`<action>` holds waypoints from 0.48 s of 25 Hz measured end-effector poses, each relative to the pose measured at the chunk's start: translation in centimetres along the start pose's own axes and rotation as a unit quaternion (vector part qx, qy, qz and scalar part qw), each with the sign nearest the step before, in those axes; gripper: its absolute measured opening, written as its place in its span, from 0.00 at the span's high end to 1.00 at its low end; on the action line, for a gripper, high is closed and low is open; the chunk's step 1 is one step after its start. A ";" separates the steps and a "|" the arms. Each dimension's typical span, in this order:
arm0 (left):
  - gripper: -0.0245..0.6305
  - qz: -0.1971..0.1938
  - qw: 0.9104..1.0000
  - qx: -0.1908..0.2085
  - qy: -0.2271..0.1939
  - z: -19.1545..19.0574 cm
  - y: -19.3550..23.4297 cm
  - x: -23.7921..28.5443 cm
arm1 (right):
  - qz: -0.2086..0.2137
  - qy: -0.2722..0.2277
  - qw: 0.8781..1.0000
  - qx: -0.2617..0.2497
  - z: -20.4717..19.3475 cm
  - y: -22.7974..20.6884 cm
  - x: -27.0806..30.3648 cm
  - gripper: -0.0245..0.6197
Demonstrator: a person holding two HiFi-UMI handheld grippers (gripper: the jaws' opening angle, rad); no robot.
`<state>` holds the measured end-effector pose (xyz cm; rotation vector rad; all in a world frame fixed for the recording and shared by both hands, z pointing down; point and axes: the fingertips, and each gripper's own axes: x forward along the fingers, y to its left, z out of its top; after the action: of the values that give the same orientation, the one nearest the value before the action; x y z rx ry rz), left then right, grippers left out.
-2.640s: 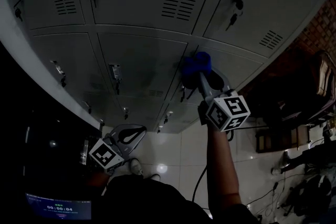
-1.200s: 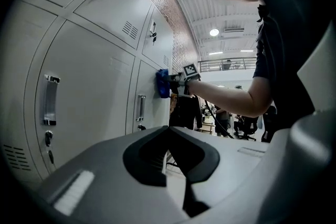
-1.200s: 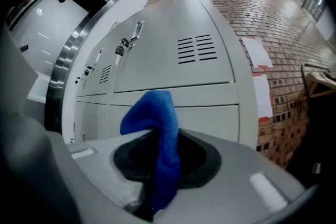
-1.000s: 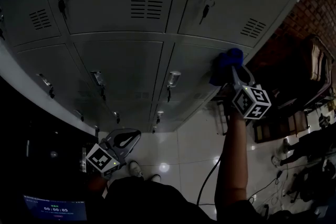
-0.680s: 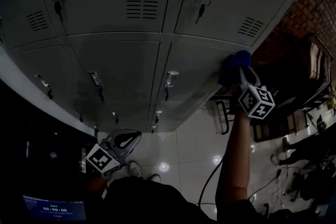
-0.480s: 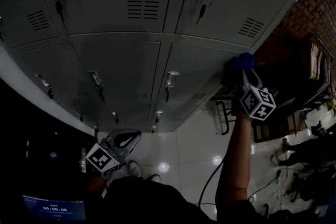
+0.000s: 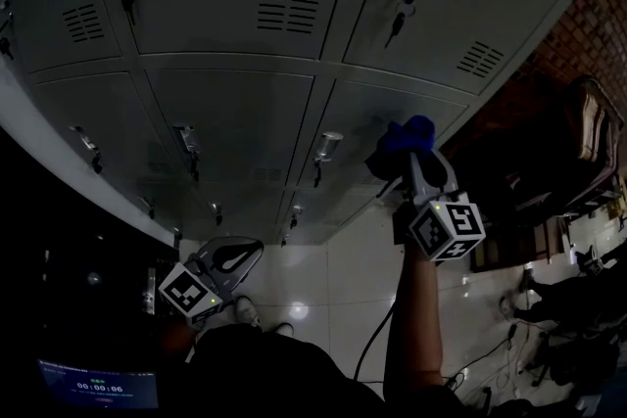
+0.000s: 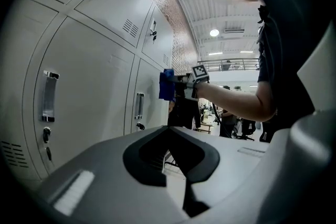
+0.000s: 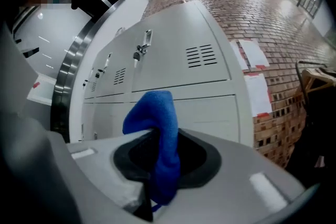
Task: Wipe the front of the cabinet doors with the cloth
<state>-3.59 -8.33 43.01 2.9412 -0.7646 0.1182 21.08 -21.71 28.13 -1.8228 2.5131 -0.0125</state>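
A blue cloth [image 7: 403, 140] is pinched in my right gripper [image 7: 408, 158] and pressed against the grey door [image 7: 364, 117] of a lower-row locker, right of its handle [image 7: 328, 145]. In the right gripper view the cloth [image 9: 157, 128] bulges up from between the shut jaws, with the door [image 9: 210, 113] just beyond it. My left gripper [image 7: 238, 256] hangs low near the floor, jaws shut with nothing in them. From the left gripper view the cloth [image 8: 167, 84] shows far off against the locker row, beyond my left gripper [image 8: 181, 165].
Grey lockers [image 7: 225, 103] with vents, handles and keys fill the upper view. White floor tiles [image 7: 323, 279] lie below. A brick wall [image 7: 588, 24] and dark chairs [image 7: 583, 152] stand to the right. A cable [image 7: 377, 338] trails along the floor under the right arm.
The right gripper swept the cloth rightward across the door to its right edge, then came back left and slightly down. The left gripper has stayed low and still.
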 end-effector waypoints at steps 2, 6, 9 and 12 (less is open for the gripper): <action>0.96 -0.001 1.000 0.003 -0.001 -0.2 0.0 -0.2 | 0.028 0.000 1.000 -0.002 -0.4 2.7 1.0 0.85; 0.96 0.005 1.000 -0.005 -0.002 -0.4 0.0 -0.8 | 0.075 0.006 0.997 -0.004 -1.5 7.0 3.3 0.85; 0.96 0.010 1.000 -0.003 -0.007 -0.5 0.2 -1.2 | 0.094 0.010 0.995 -0.001 -2.6 8.8 5.0 0.85; 0.96 0.014 1.000 -0.001 -0.008 -0.4 0.6 -1.8 | 0.099 0.017 0.995 0.001 -3.6 9.5 6.5 0.85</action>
<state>-5.46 -7.93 43.31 2.9344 -0.8080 0.0963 9.85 -25.01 31.31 -1.5760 2.7029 -0.0406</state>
